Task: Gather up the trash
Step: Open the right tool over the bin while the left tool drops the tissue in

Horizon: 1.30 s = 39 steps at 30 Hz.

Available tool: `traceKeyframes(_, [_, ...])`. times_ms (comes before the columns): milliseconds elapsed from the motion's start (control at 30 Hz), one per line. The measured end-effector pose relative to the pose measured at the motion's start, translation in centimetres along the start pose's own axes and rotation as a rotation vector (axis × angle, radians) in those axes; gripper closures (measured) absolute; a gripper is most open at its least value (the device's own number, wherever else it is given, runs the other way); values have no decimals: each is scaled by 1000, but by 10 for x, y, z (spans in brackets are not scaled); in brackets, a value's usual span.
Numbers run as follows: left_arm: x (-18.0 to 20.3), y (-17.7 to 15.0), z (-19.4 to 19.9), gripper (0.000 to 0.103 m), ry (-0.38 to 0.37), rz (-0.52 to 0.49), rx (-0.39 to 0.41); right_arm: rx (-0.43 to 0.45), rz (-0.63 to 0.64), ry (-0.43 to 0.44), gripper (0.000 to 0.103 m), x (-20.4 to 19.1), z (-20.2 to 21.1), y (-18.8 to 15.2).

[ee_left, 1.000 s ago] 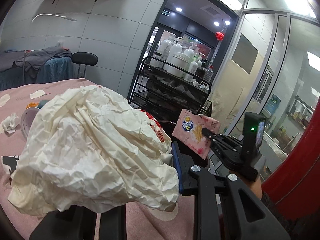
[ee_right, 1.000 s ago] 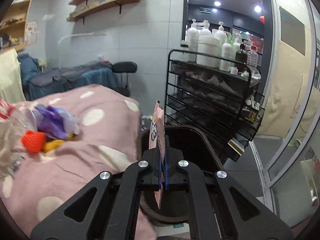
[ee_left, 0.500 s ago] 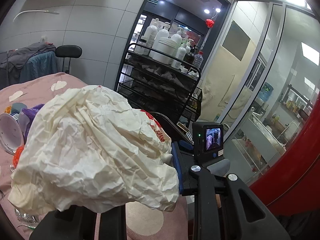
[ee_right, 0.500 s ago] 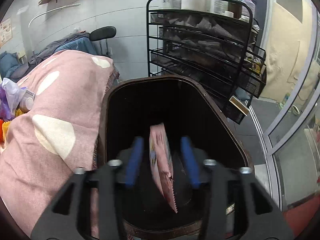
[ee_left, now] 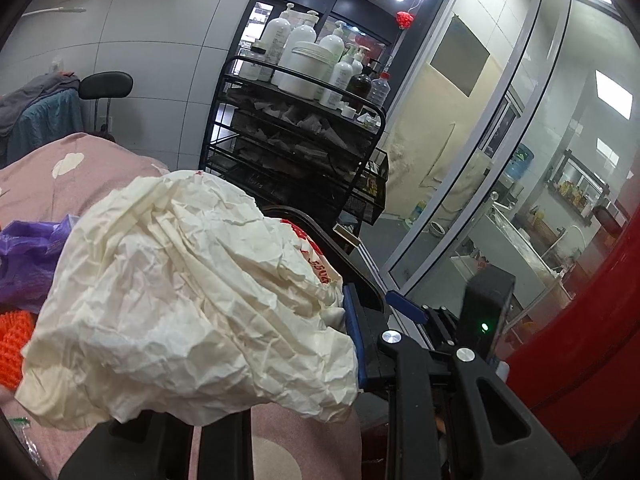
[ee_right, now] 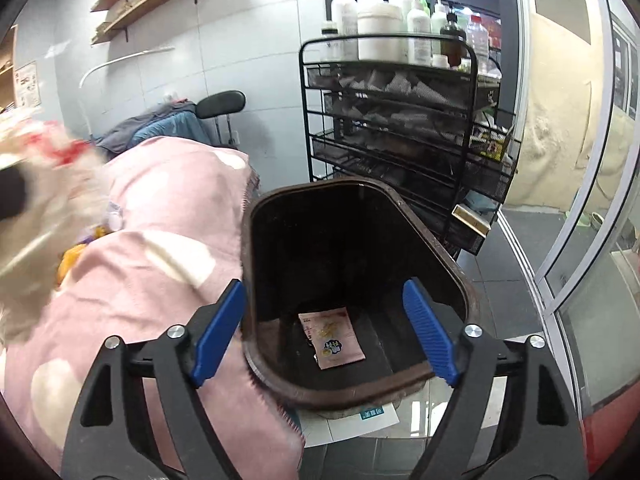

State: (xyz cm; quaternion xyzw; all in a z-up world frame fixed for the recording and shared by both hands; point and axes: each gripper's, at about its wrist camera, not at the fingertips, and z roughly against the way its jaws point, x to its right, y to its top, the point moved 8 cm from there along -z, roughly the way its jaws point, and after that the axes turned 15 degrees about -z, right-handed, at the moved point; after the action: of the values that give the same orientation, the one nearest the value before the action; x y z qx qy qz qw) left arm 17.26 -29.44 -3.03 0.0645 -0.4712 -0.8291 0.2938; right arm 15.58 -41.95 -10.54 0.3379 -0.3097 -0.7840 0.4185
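Left view: my left gripper (ee_left: pixel 320 344) has its jaws pinching the crumpled paper bag (ee_left: pixel 188 300), not yet binned. Right view: my right gripper (ee_right: pixel 324 332) jaws are opening, empty, above the bin (ee_right: pixel 436 236); the pink wrapper (ee_right: pixel 332 336) lies inside.

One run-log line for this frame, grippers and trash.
left gripper: shut on crumpled paper | right gripper: opening, nothing between fingers | pink wrapper: in bin
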Motion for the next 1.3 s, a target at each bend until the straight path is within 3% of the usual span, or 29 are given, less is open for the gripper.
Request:
traceKeyframes(333, [0, 15, -62, 79, -85, 12, -94, 74, 14, -19, 16, 8, 36, -10])
traceKeyframes(633, [13, 17, -126, 78, -133, 6, -214, 62, -17, -42, 16, 30, 47, -21])
traceKeyframes(733, [19, 15, -138, 66, -113, -20, -255, 51, -27, -49, 15, 36, 46, -25])
traceKeyframes(767, [22, 15, -140, 51, -117, -25, -260, 47, -28, -51, 15, 36, 45, -26])
traceKeyframes(800, [25, 17, -142, 29, -123, -26, -260, 43, -30, -51, 15, 37, 44, -27])
traceKeyframes(867, [27, 20, -145, 12, -116, -29, -253, 40, -35, -48, 15, 38, 44, -28])
traceKeyframes(1067, [26, 15, -149, 8, -48, -103, -311, 45, -35, -44, 13, 38, 47, -28])
traceKeyframes(1300, [10, 9, -111, 7, -11, -91, -244, 29, -24, -32, 12, 30, 41, -31])
